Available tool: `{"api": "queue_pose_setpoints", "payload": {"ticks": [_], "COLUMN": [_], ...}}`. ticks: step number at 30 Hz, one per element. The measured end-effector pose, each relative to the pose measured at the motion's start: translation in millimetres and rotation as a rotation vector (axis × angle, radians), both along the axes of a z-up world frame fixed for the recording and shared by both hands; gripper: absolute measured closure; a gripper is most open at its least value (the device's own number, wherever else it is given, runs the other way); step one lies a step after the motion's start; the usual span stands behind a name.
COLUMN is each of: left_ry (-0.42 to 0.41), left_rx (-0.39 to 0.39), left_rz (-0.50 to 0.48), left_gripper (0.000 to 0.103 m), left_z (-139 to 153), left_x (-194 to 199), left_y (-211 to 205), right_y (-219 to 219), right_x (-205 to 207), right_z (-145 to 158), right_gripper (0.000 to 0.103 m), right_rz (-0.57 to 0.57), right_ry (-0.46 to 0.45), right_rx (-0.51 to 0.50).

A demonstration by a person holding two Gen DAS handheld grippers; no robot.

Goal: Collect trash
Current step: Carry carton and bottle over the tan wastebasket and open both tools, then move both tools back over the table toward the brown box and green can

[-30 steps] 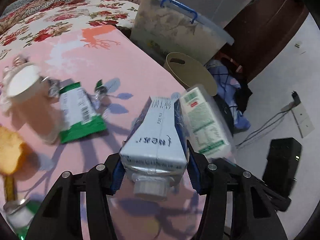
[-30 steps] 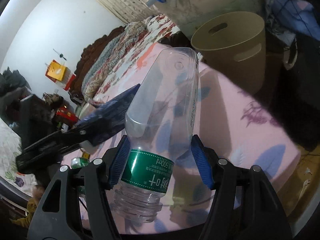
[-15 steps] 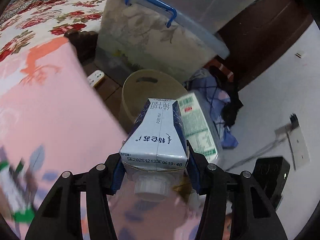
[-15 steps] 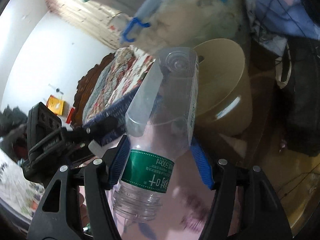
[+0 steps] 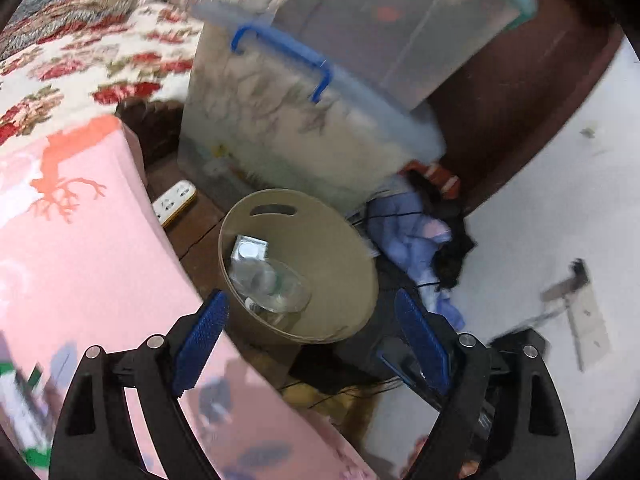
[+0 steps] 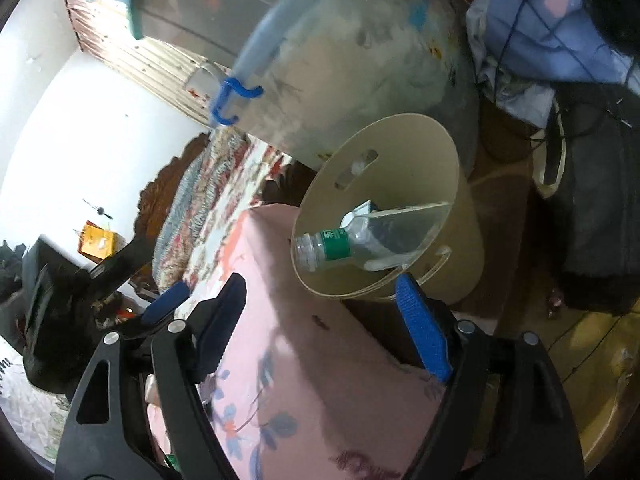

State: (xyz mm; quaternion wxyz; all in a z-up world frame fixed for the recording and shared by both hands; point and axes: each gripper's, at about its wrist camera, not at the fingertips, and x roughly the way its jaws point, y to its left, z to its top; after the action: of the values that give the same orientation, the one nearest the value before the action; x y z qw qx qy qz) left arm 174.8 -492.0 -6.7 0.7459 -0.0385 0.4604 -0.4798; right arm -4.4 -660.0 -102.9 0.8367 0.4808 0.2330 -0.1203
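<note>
Cluttered floor beside pink bedspread (image 5: 80,248), bottle (image 6: 360,240) in bin (image 5: 320,320), both claws wide open, empty.

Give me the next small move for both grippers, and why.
Probably swing both back over the pink table for more trash. The left gripper and right gripper are open and empty, while the bottle and carton lie in the bin. A blurred green wrapper shows at the table's near left edge.
</note>
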Motion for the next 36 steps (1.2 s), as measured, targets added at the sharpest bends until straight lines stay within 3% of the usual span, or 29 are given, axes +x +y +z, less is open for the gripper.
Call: {"api": "queue_pose_setpoints", "payload": {"ticks": [6, 18, 24, 36], "left_ry": [-0.074, -0.212, -0.164, -0.113], "left_rx": [-0.095, -0.031, -0.008, -0.04], "left_rz": [-0.003, 0.091, 0.193, 0.417], "left_gripper": [0.022, 0.021, 0.022, 0.022], "left_z": [29.7, 28.8, 10.2, -11.8], "left_x": [-45.7, -102.0, -103.3, -96.8], "left_y": [97.6, 280.4, 354.1, 480.5], "right_y": [42.6, 168.8, 230.2, 328.3], "right_x": [-12.7, -10.4, 8.5, 31.0], "right_z": [4.9, 16.4, 14.8, 15.2], "right_gripper": [0.026, 0.034, 0.036, 0.038], "right_rz": [0.068, 0.28, 0.401, 0.58], "right_ry": [-0.04, -0.039, 0.013, 0.1], "right_rx": [0.02, -0.006, -0.024, -0.097]}}
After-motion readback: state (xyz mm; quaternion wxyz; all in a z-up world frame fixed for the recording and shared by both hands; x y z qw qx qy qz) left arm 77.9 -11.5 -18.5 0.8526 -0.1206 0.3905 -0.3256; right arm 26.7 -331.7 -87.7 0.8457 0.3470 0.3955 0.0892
